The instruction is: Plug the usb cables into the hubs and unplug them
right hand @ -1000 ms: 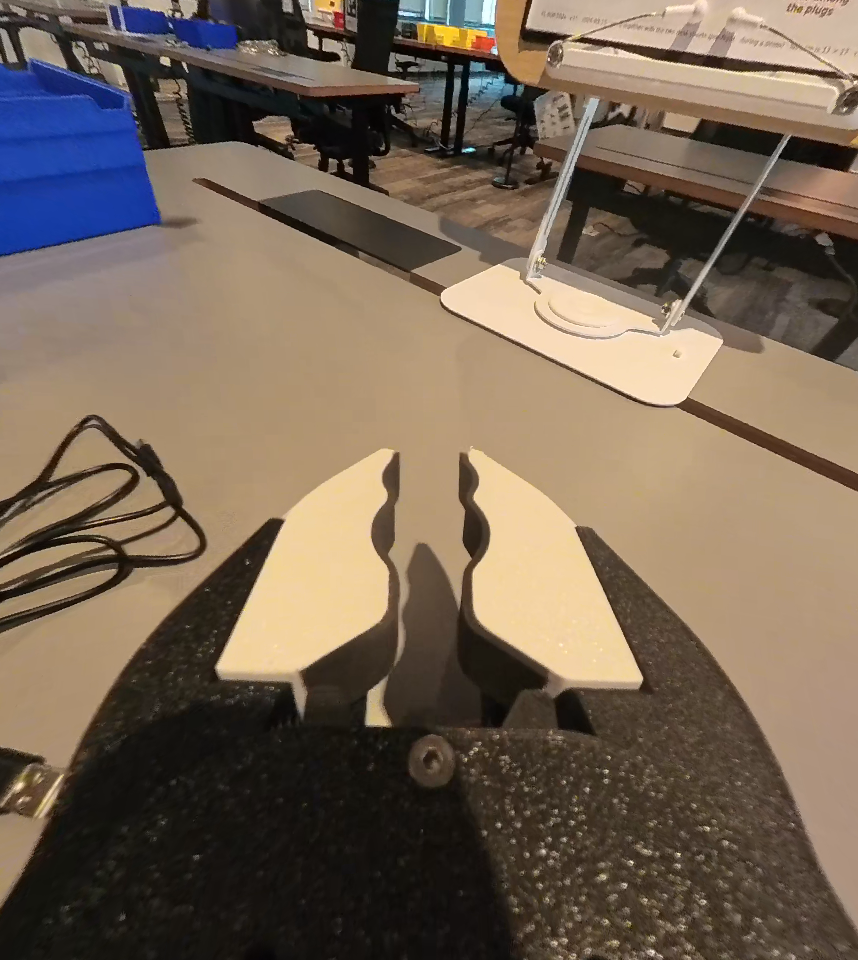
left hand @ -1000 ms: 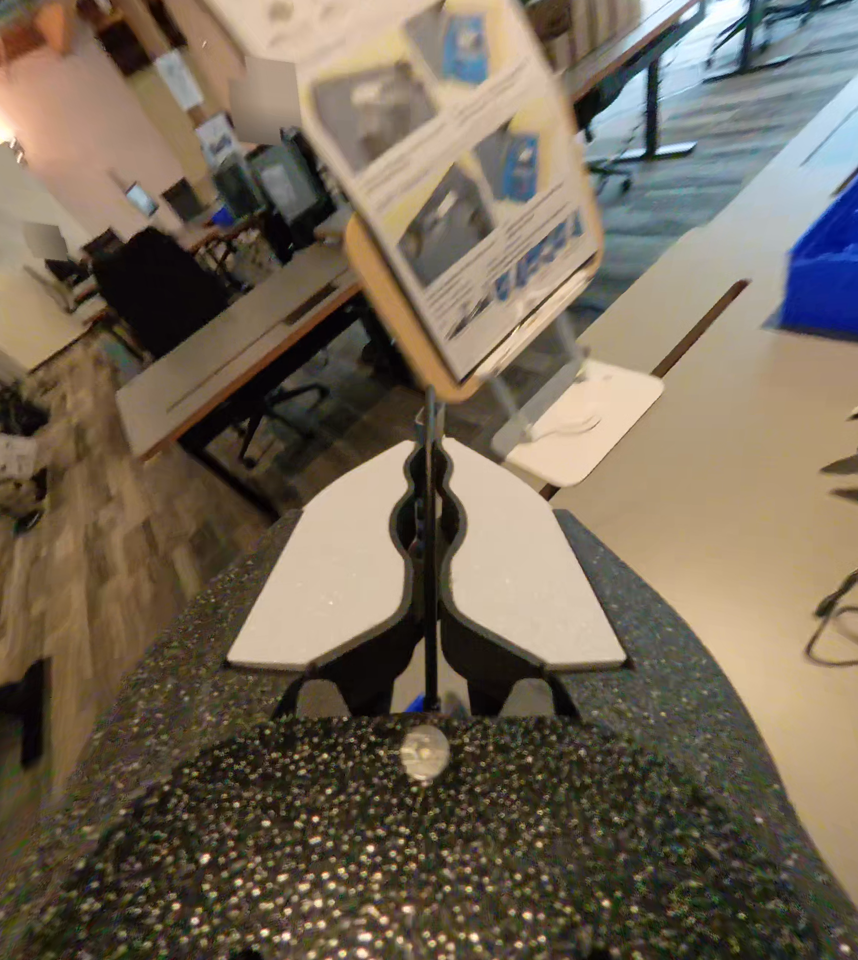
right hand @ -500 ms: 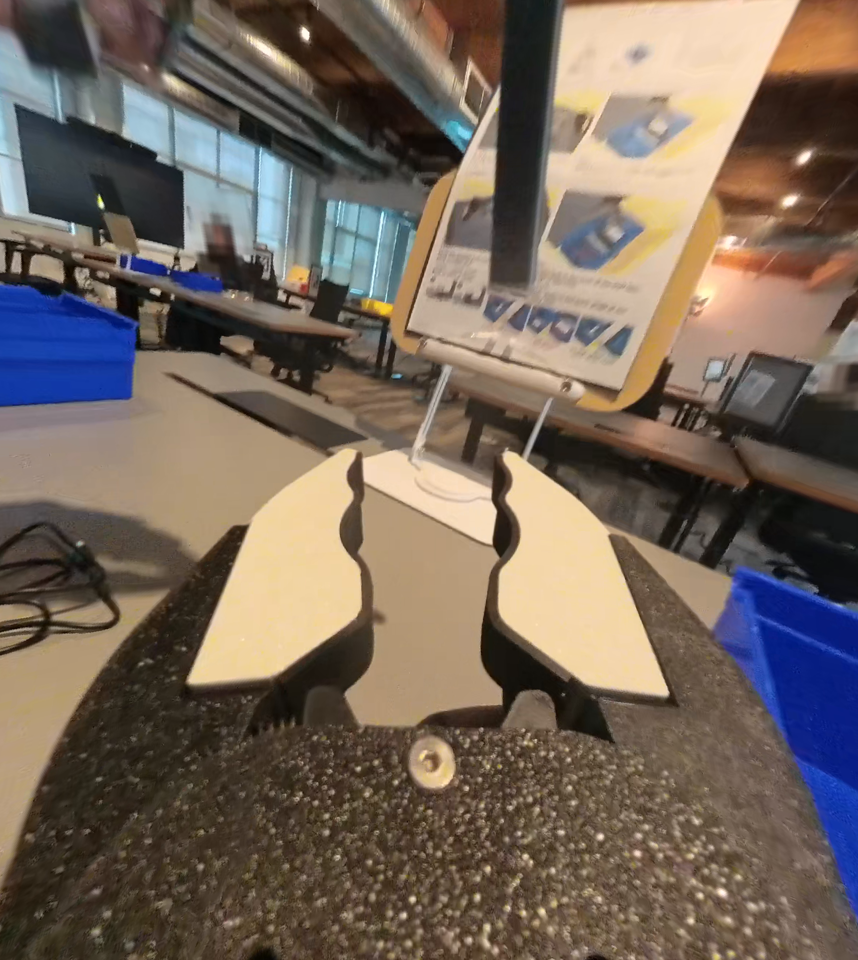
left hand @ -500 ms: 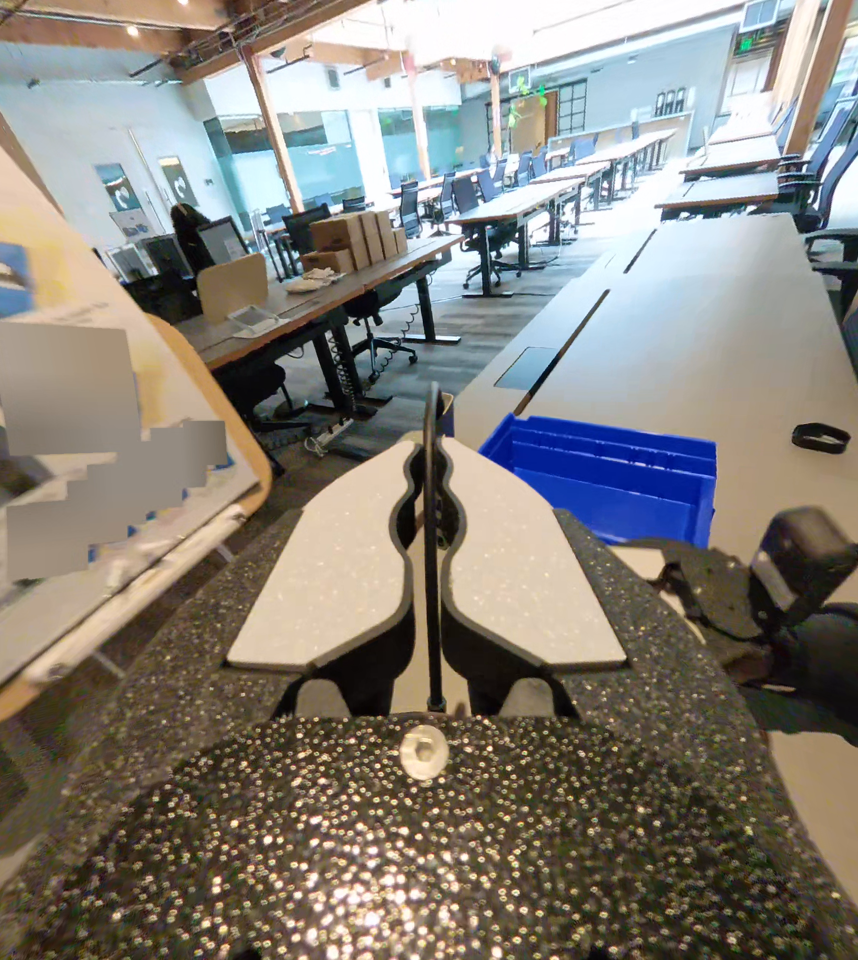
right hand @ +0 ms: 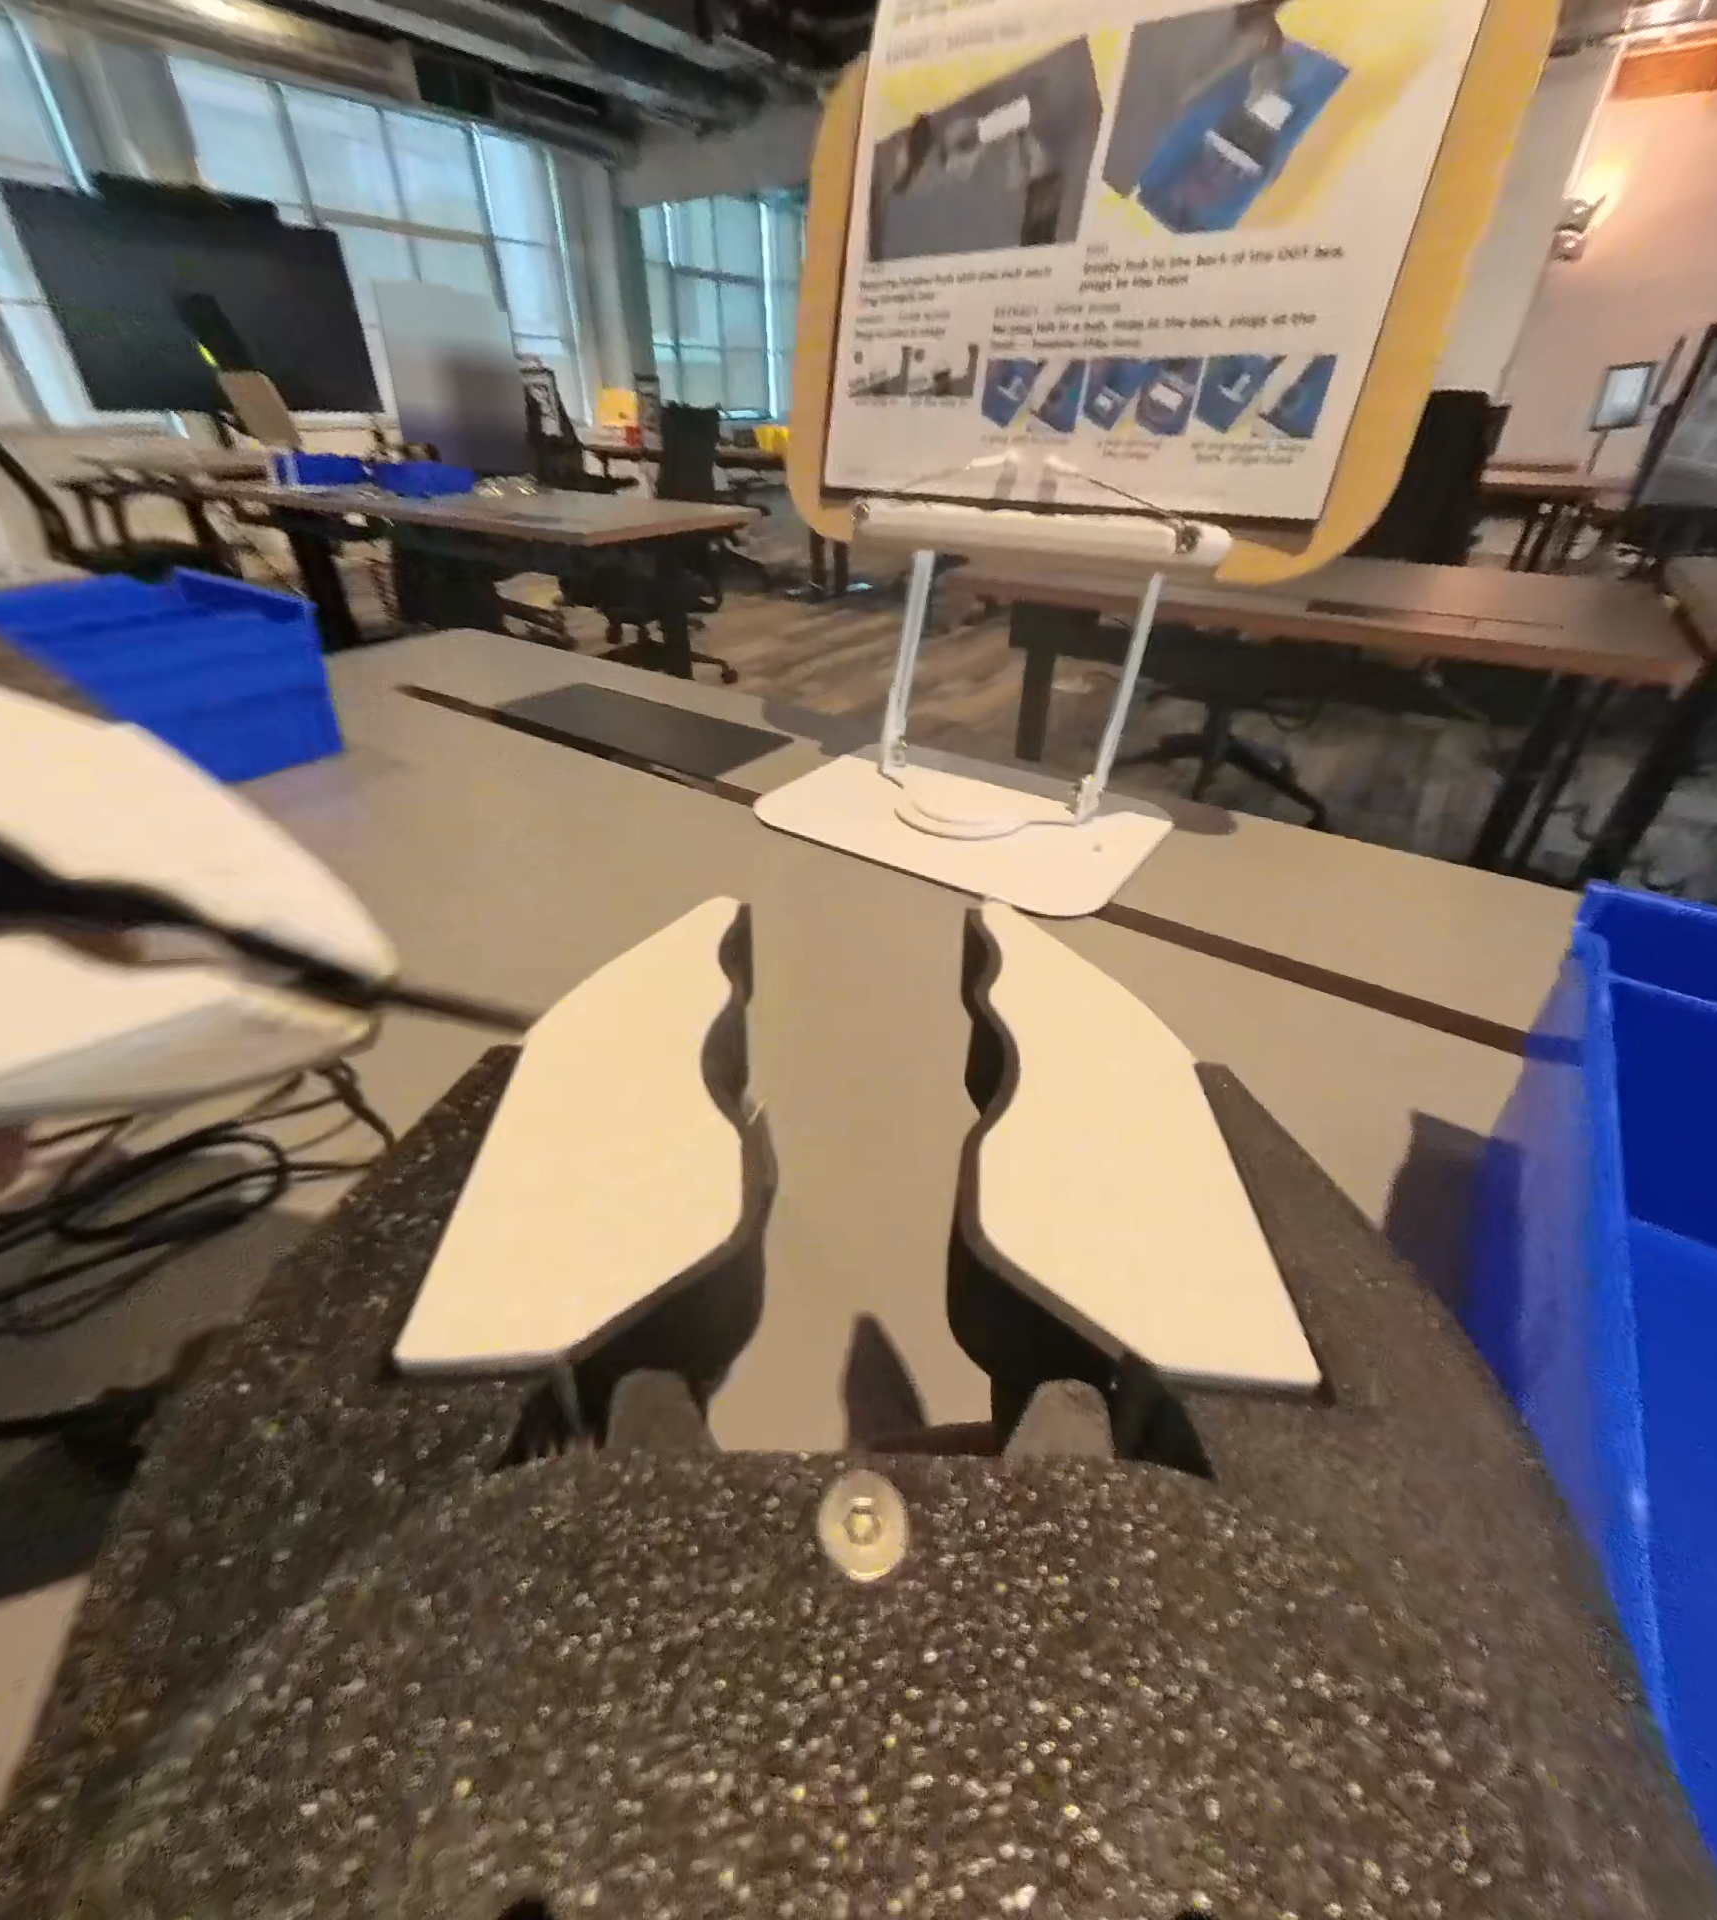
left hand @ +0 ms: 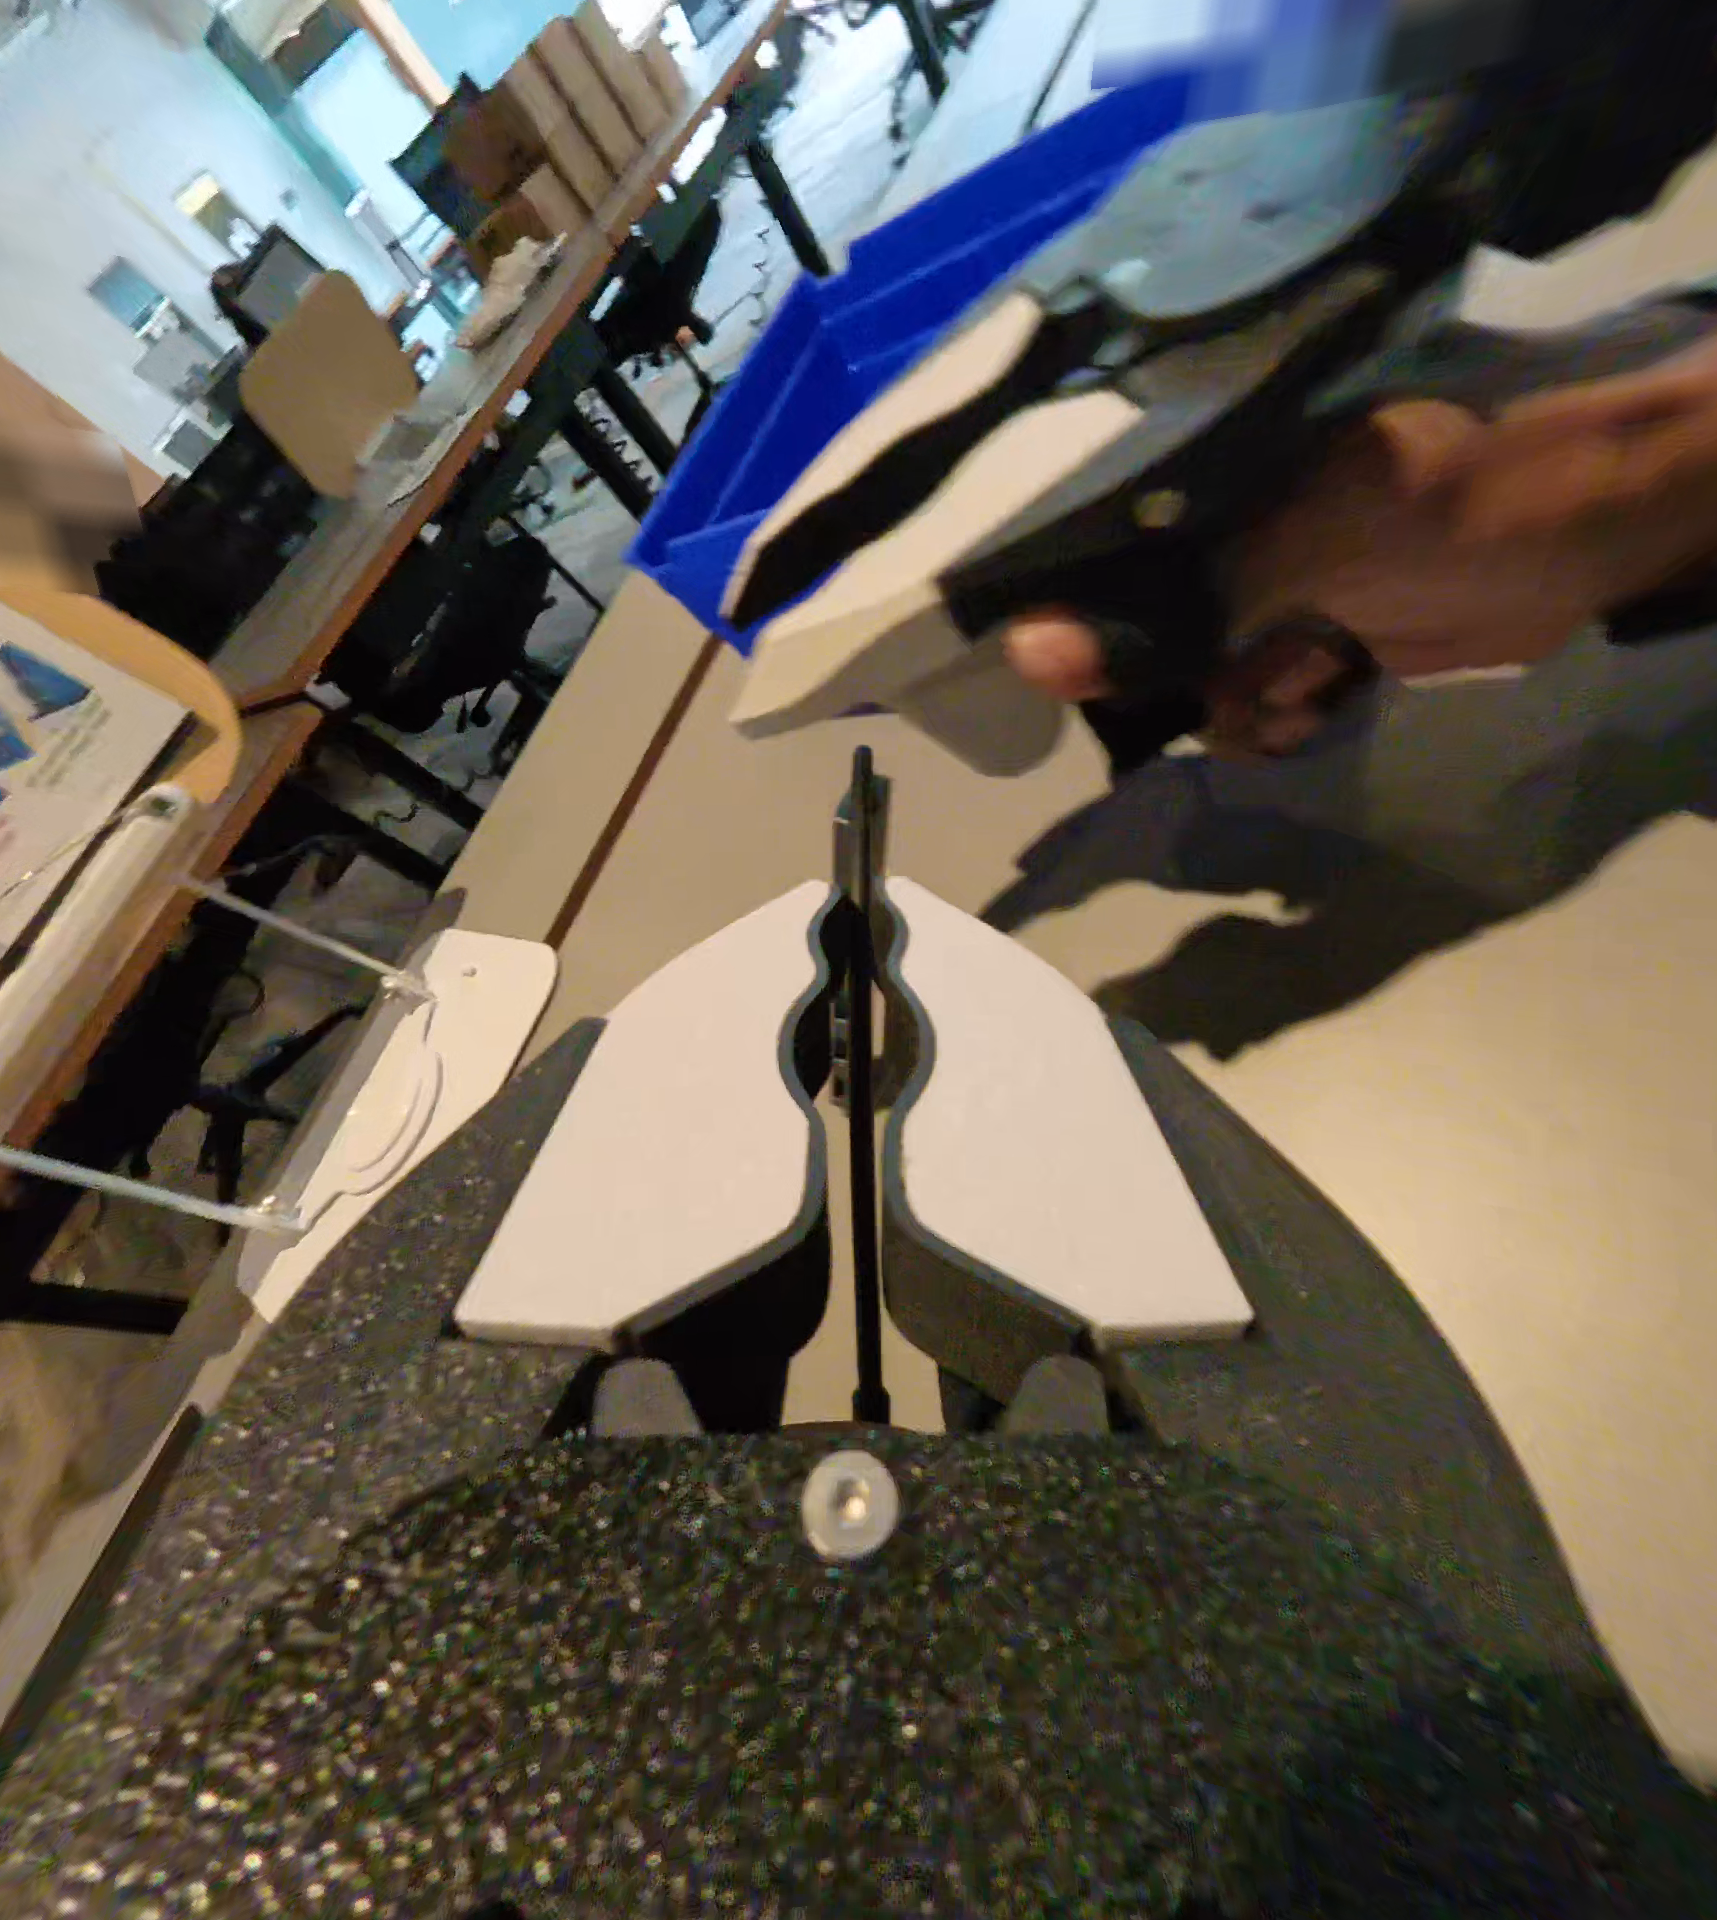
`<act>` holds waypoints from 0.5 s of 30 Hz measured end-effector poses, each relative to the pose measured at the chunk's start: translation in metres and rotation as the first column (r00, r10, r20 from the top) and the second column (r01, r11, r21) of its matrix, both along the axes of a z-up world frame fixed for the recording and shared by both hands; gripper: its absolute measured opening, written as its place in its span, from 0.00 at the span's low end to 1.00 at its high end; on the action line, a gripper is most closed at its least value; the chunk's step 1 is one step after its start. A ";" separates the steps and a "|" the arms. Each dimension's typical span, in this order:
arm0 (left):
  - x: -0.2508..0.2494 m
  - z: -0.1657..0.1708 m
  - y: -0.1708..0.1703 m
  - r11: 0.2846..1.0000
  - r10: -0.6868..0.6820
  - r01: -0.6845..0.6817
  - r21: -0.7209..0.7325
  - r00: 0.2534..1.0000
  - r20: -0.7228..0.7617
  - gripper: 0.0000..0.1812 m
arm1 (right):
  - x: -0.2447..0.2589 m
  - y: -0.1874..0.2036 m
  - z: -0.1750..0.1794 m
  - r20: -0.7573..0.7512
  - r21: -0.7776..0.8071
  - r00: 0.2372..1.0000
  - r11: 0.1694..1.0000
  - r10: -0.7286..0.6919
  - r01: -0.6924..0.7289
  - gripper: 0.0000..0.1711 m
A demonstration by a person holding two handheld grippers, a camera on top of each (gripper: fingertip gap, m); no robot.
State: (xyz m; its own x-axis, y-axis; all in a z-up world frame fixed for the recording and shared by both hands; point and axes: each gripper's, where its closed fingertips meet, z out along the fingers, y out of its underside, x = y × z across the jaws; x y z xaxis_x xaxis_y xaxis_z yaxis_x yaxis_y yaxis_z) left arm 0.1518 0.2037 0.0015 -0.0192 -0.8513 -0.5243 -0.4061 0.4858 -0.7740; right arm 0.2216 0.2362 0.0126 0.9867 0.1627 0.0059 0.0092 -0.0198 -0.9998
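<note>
My left gripper (left hand: 859, 894) is shut on a thin black flat piece (left hand: 862, 810), seen edge-on and sticking out past the fingertips; I cannot tell if it is a hub or a plug. My right gripper (right hand: 854, 914) is open and empty above the grey table (right hand: 521, 810). In the left wrist view the right gripper (left hand: 760, 644) hovers blurred just beyond the black piece, held by a hand. In the right wrist view the left gripper (right hand: 371, 992) comes in from the left with the black piece (right hand: 459, 1008) pointing at my right fingers. Black cables (right hand: 137, 1174) lie coiled on the table under it.
A blue bin (right hand: 1716, 1299) stands close on the right and another blue bin (right hand: 168, 675) at the far left. A white stand (right hand: 968, 831) holds an instruction board (right hand: 1093, 260) at the table's far edge. Other desks and chairs lie beyond.
Both views have swung. The two grippers have come close together, the left's black piece now pointing at the right gripper. The right jaws have opened wider. The left stays shut.
</note>
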 end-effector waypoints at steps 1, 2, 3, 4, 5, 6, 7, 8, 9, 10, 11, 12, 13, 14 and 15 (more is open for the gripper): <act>-0.002 -0.006 -0.008 1.000 -0.018 0.019 0.022 1.000 -0.013 0.02 | 0.001 0.001 -0.003 0.016 -0.012 1.000 1.000 -0.008 0.008 0.23; -0.005 -0.013 -0.015 0.998 -0.035 0.036 0.044 0.999 -0.029 0.02 | 0.000 0.002 -0.005 0.023 -0.021 1.000 1.000 -0.008 0.008 0.23; -0.008 -0.021 -0.020 0.997 -0.044 0.047 0.062 0.998 -0.048 0.02 | 0.000 0.002 -0.008 0.019 -0.029 1.000 1.000 -0.003 0.003 0.23; -0.011 -0.029 -0.026 0.995 -0.054 0.059 0.075 0.996 -0.068 0.02 | -0.001 0.003 -0.010 0.009 -0.039 1.000 0.999 0.004 -0.004 0.23; -0.014 -0.038 -0.031 0.994 -0.064 0.072 0.083 0.993 -0.096 0.02 | -0.001 0.004 -0.013 0.000 -0.054 1.000 0.998 0.011 -0.011 0.22; -0.017 -0.047 -0.036 0.993 -0.069 0.080 0.090 0.990 -0.123 0.02 | -0.001 0.005 -0.017 -0.005 -0.075 1.000 0.997 0.014 -0.015 0.22; -0.020 -0.055 -0.040 0.992 -0.070 0.084 0.094 0.987 -0.147 0.02 | -0.001 0.006 -0.022 -0.004 -0.103 1.000 0.995 0.014 -0.014 0.22; -0.022 -0.064 -0.045 0.991 -0.073 0.091 0.096 0.982 -0.176 0.02 | -0.001 0.008 -0.028 0.001 -0.133 1.000 0.991 0.010 -0.010 0.22; -0.024 -0.073 -0.049 0.991 -0.075 0.097 0.097 0.975 -0.211 0.02 | -0.001 0.010 -0.034 0.010 -0.160 1.000 0.987 0.007 -0.006 0.22; -0.026 -0.083 -0.052 0.990 -0.070 0.098 0.102 0.966 -0.249 0.02 | 0.000 0.011 -0.041 0.021 -0.189 1.000 0.982 0.004 0.000 0.22; -0.028 -0.091 -0.054 0.990 -0.059 0.093 0.108 0.957 -0.285 0.02 | 0.000 0.013 -0.048 0.034 -0.220 0.999 0.976 0.000 0.008 0.22; -0.030 -0.100 -0.056 0.991 -0.046 0.083 0.105 0.946 -0.321 0.02 | 0.000 0.014 -0.055 0.047 -0.248 0.999 0.969 -0.002 0.013 0.22; -0.032 -0.108 -0.058 0.993 -0.038 0.077 0.094 0.933 -0.358 0.02 | 0.000 0.015 -0.062 0.060 -0.275 0.998 0.961 -0.005 0.021 0.23; -0.034 -0.117 -0.061 0.994 -0.041 0.078 0.079 0.918 -0.394 0.02 | 0.001 0.016 -0.068 0.075 -0.300 0.997 0.954 -0.008 0.030 0.23; -0.036 -0.124 -0.063 0.995 -0.040 0.074 0.064 0.905 -0.423 0.03 | 0.001 0.017 -0.074 0.089 -0.321 0.996 0.946 -0.006 0.035 0.23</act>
